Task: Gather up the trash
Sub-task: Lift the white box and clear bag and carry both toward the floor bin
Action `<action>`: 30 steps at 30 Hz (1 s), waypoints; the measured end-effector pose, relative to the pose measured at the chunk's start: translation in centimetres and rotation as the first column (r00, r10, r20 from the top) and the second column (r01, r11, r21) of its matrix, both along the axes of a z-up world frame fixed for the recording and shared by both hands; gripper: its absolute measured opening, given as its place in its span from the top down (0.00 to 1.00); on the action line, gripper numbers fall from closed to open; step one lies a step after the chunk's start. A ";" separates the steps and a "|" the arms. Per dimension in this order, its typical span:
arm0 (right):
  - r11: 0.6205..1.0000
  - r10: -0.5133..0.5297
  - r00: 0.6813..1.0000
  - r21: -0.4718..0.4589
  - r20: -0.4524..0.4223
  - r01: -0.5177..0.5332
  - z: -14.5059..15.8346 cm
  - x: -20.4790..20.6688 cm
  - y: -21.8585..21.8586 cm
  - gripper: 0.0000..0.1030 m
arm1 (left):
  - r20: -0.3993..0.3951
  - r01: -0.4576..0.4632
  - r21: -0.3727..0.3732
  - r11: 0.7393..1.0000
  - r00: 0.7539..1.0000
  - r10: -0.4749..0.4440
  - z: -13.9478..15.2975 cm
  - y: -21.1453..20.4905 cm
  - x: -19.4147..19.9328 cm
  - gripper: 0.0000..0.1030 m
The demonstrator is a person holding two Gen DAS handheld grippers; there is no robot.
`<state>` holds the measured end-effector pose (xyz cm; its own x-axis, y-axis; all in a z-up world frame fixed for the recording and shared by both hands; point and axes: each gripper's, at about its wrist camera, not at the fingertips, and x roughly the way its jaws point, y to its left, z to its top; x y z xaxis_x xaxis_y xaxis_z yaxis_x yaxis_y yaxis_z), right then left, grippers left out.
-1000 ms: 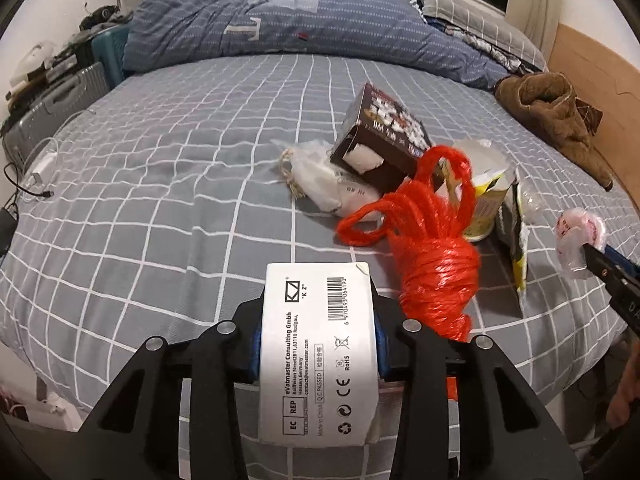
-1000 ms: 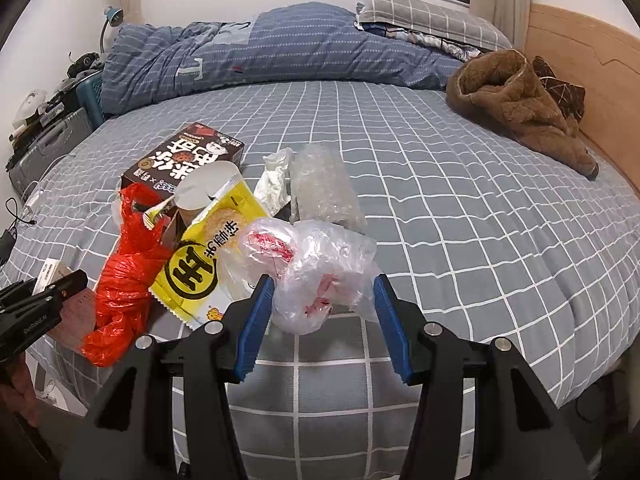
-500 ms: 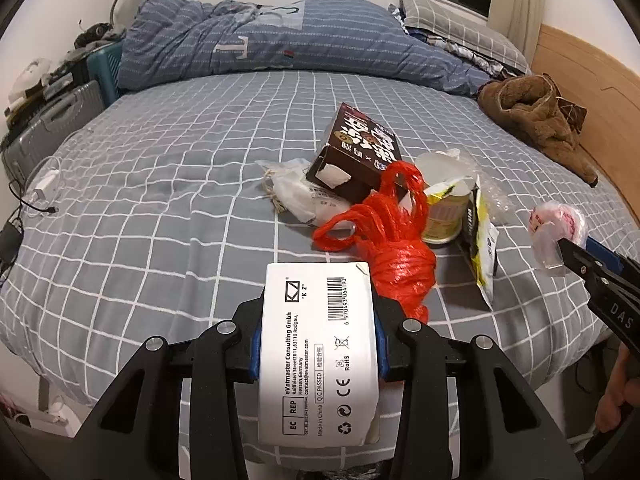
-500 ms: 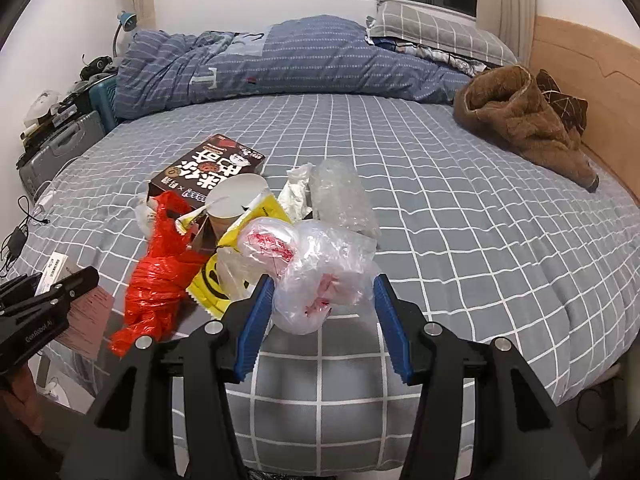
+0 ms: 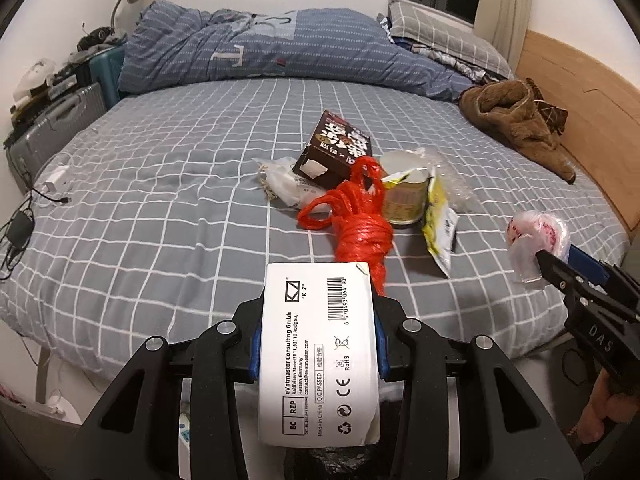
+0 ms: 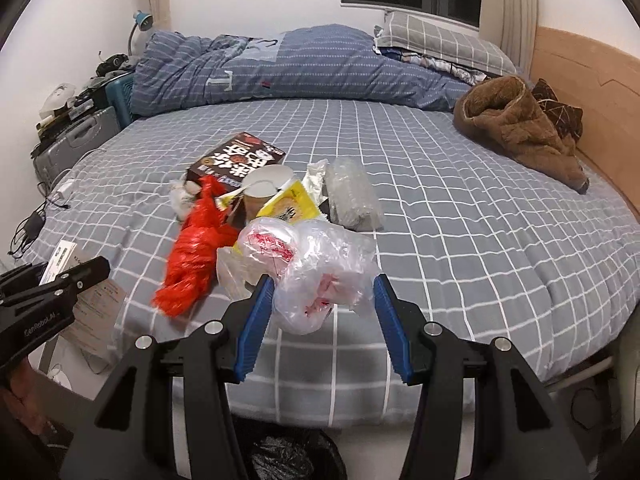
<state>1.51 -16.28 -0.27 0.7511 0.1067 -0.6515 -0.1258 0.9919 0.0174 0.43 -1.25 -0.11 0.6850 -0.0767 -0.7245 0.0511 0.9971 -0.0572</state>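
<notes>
My left gripper [image 5: 318,320] is shut on a white labelled box [image 5: 320,344], held above the near edge of the bed. A crumpled clear plastic bag [image 6: 320,264] with red print sits in my right gripper [image 6: 323,284], which is shut on it. Each gripper shows in the other view: the right gripper [image 5: 560,268] at the right edge, the left gripper [image 6: 80,276] at the left. On the bed lie a red plastic bag [image 5: 360,228], a dark snack box [image 5: 338,148], a paper cup [image 5: 404,200], a yellow wrapper [image 5: 438,224] and bubble wrap [image 6: 352,196].
A black bin bag [image 6: 292,456] opens on the floor below both grippers. A brown fleece garment [image 6: 520,128] lies by the wooden headboard [image 6: 592,80]. A blue duvet [image 6: 280,68] covers the far side. A grey suitcase [image 5: 52,128] and a charger with cables [image 5: 20,228] are at the left.
Both grippers have drawn back and upward from the bed with their loads. The trash pile now looks farther away, and the bed's near edge and the bin bag have come into view.
</notes>
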 end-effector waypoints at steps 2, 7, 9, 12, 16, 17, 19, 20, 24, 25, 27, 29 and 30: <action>1.000 0.004 1.000 0.000 0.004 -0.004 0.5 -1.3 0.1 0.52 | 0.004 -0.002 -0.002 1.000 1.000 0.002 0.5 0.1 -1.5 0.62; 1.000 0.014 1.000 0.010 0.012 -0.014 1.6 -5.1 0.3 0.52 | 0.009 -0.003 -0.012 1.000 1.000 0.003 1.5 0.4 -4.9 0.62; 0.999 0.022 1.000 0.024 0.009 -0.023 1.9 -6.7 0.5 0.52 | 0.017 -0.004 -0.011 1.000 1.000 0.005 1.9 0.7 -6.4 0.62; 0.999 0.035 0.999 0.034 0.007 -0.035 2.2 -8.5 0.9 0.52 | 0.021 -0.012 -0.010 1.000 1.000 0.012 2.2 1.2 -8.7 0.62; 0.999 0.044 0.999 0.029 -0.003 -0.044 1.8 -9.9 1.6 0.52 | -0.001 -0.017 -0.007 1.000 1.000 0.017 1.3 1.8 -10.6 0.62; 0.999 0.049 0.999 0.018 -0.006 -0.049 1.6 -10.2 2.0 0.52 | -0.006 -0.019 -0.006 1.000 1.000 0.019 1.1 1.9 -10.8 0.62; 0.998 0.055 0.998 0.000 -0.005 -0.055 1.5 -10.5 2.5 0.52 | -0.010 -0.021 -0.012 1.000 1.000 0.021 1.0 2.1 -11.2 0.62; 0.998 0.055 0.998 -0.006 -0.006 -0.055 1.3 -10.7 2.6 0.52 | -0.011 -0.021 -0.016 1.000 1.000 0.021 1.0 2.1 -11.4 0.62; 0.998 0.058 0.998 -0.012 -0.024 -0.058 0.5 -11.6 2.6 0.52 | -0.008 -0.014 -0.026 1.000 1.000 0.014 0.9 1.5 -11.8 0.62; 0.998 0.056 0.998 -0.010 -0.029 -0.056 0.3 -11.9 2.4 0.52 | -0.012 -0.010 -0.029 1.000 1.000 0.009 0.7 1.3 -12.1 0.62; 0.999 0.053 0.998 -0.008 -0.043 -0.053 -0.4 -12.5 2.3 0.52 | -0.017 -0.006 -0.030 1.000 1.000 0.006 0.4 1.0 -12.5 0.62; 0.999 0.048 0.997 0.000 -0.056 -0.048 -1.0 -12.9 2.1 0.52 | -0.029 -0.006 -0.034 0.999 1.000 0.005 -0.2 0.8 -13.0 0.62; 0.999 0.045 0.997 0.005 -0.064 -0.045 -1.4 -13.2 2.0 0.52 | -0.033 -0.008 -0.035 0.999 0.999 0.006 -0.4 0.8 -13.1 0.62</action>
